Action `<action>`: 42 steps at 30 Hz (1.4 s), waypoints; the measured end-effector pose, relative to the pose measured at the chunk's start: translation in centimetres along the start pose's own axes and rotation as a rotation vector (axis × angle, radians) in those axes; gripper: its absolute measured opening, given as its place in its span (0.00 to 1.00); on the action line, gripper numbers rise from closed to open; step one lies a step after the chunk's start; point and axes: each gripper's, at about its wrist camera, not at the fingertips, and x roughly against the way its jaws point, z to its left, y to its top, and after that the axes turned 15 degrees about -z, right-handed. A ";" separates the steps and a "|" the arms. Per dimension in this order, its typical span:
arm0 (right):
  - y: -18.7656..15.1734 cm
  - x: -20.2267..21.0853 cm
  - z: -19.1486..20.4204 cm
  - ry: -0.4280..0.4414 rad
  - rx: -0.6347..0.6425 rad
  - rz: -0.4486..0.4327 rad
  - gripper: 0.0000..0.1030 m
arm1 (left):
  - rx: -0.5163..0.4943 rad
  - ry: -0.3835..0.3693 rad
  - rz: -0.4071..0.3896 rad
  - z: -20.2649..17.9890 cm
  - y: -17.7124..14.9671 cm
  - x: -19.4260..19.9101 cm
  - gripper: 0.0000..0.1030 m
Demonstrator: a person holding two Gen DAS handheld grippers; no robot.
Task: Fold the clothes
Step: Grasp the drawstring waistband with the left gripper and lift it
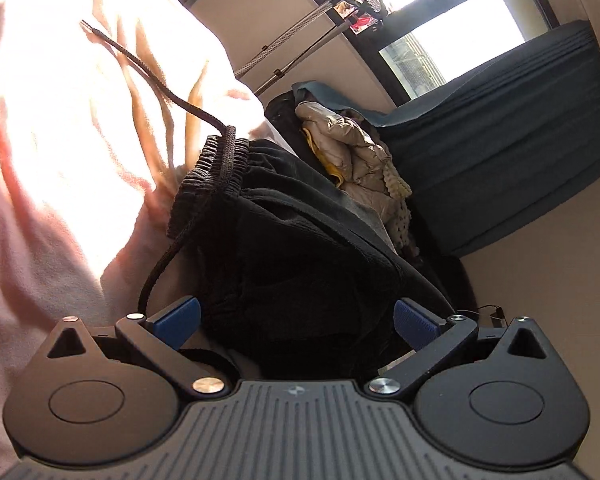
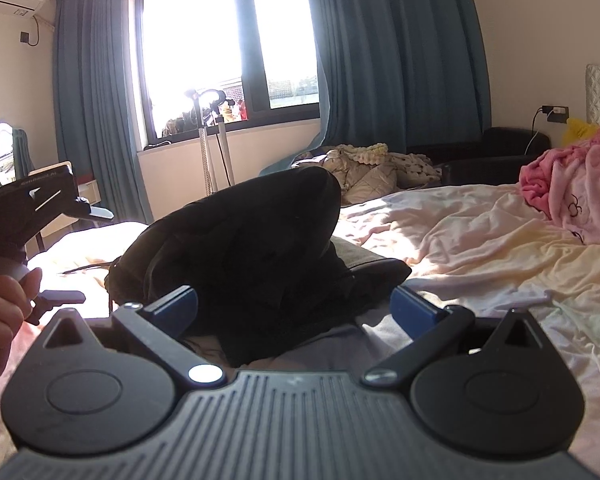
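Note:
A black garment with a gathered elastic waistband and a long drawstring lies bunched on a pale pink bedsheet. My left gripper is open, its blue pads on either side of the garment's near end without clamping it. In the right wrist view the same black garment humps up in the middle of the bed. My right gripper is open too, straddling the cloth's near edge. The left gripper, held by a hand, points in from the left.
A pink blanket is heaped at the bed's right. Beyond the bed, a pile of clothes rests by a dark armchair. Blue curtains frame a bright window, with a metal stand below it.

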 end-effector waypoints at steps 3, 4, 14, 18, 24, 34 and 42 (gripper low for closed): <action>-0.4 -0.5 -0.5 -0.014 -0.023 0.011 1.00 | 0.062 0.008 0.009 1.1 -0.1 -2.1 1.00; -0.5 -0.6 -0.7 -0.017 -0.039 0.019 1.00 | 0.083 0.011 0.009 1.4 -0.2 -2.8 1.00; -2.0 -2.7 -0.6 -0.023 -0.030 0.094 1.00 | 0.218 0.059 -0.108 3.2 0.6 -9.0 0.95; -3.2 -4.1 -0.4 0.001 -0.030 0.129 1.00 | 0.300 0.092 -0.058 3.9 0.0 -11.5 0.95; -4.9 -6.3 -0.2 -0.003 -0.017 0.185 1.00 | 0.145 0.109 -0.112 1.9 2.0 -11.4 0.37; -5.2 -6.4 0.2 -0.007 0.035 0.186 1.00 | -0.079 0.057 -0.238 -3.9 9.9 -5.1 0.09; -4.8 -5.3 1.4 0.009 0.069 0.162 1.00 | -0.195 0.085 -0.420 -2.3 20.4 5.1 0.09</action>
